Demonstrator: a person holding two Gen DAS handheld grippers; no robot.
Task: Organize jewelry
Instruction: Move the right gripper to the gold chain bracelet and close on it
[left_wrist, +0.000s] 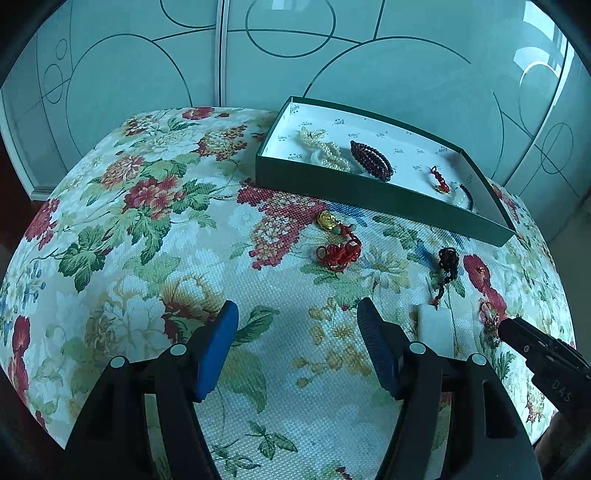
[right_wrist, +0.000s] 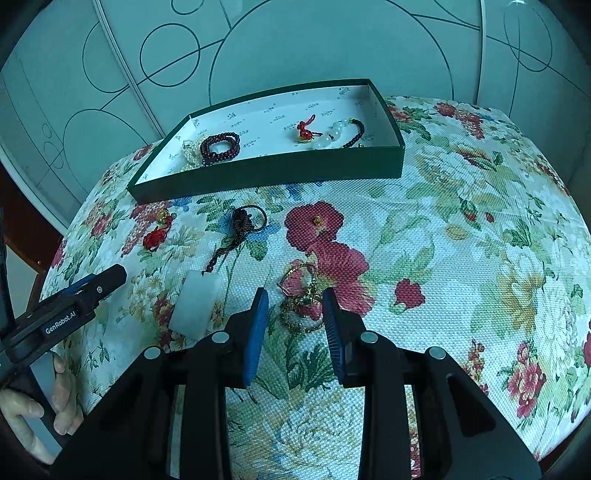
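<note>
A: Hovering low, the right gripper (right_wrist: 295, 314) has jaws apart astride the gold chain (right_wrist: 301, 295); the green box (right_wrist: 273, 168) lies at 12 o'clock.
B: The left gripper (left_wrist: 297, 332), jaws apart, holds nothing; the white jade pendant (left_wrist: 436, 328) lies at 3 o'clock.

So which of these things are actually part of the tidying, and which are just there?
Part of the job:
- green box, already holding bead bracelets
- gold chain, between the right claw fingers
- white pendant on dark cord
- red knot charm
- small gold piece
- left claw, open

Just there:
- floral tablecloth
- patterned glass doors
</note>
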